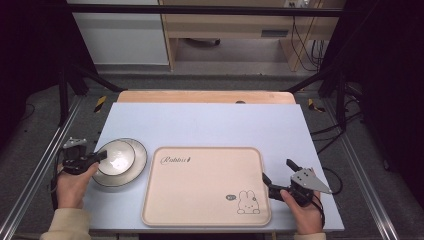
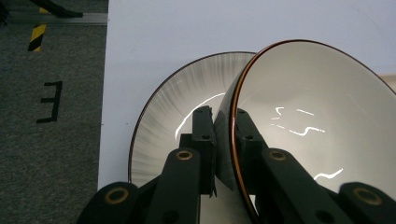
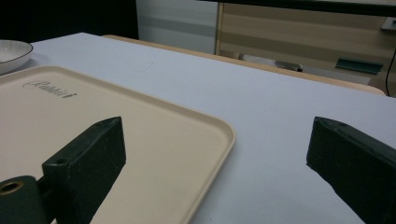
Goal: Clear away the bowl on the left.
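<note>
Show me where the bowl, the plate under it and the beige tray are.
bowl [image 2: 317, 107]: left gripper view, on its glossy white inside.
plate [image 2: 187, 98]: left gripper view, on its ribbed inner face.
beige tray [image 1: 200, 190]: high view, on its bare middle.

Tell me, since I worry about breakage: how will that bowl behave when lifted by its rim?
The bowl looks like glazed ceramic, so probably rigid, fragile and fairly heavy. Its glossy wall may slip between the left gripper jaws clamped on the rim. Gripped at one edge, it will likely tilt toward the plate below.
</note>
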Demonstrator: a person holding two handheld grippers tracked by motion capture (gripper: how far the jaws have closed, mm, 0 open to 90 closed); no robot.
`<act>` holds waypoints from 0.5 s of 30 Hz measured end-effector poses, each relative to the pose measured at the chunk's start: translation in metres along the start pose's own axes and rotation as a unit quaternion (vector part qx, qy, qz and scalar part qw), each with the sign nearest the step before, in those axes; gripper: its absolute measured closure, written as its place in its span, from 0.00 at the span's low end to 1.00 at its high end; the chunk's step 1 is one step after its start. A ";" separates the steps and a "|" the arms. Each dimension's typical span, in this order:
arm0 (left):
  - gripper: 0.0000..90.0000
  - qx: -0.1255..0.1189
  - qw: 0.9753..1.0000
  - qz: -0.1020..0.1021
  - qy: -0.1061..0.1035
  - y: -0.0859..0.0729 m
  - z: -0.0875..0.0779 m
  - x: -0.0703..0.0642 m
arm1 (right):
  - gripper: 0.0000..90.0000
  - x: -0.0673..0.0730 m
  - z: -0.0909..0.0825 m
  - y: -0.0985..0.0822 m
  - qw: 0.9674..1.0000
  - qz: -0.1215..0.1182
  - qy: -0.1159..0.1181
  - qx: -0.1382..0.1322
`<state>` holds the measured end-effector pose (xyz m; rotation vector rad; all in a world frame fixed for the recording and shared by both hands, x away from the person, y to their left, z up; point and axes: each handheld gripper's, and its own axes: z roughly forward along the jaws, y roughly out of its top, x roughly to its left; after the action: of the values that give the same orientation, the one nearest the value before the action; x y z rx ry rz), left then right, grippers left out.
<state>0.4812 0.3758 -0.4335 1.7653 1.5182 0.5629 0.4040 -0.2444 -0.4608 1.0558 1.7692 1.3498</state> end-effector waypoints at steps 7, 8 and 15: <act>0.91 -0.016 1.000 -0.004 -0.009 0.003 -0.006 -0.006 | 0.06 0.001 0.000 0.001 1.000 -0.012 0.005 -0.009; 0.91 -0.016 1.000 -0.004 -0.009 0.003 -0.006 -0.006 | 0.06 0.001 0.000 0.001 1.000 -0.012 0.005 -0.009; 0.91 -0.019 1.000 0.008 -0.017 0.006 -0.007 -0.017 | 0.05 0.001 0.003 0.001 1.000 -0.023 0.009 -0.010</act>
<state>0.4762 0.3613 -0.4220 1.7497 1.4629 0.5637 0.4060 -0.2424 -0.4609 0.9897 1.7782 1.3512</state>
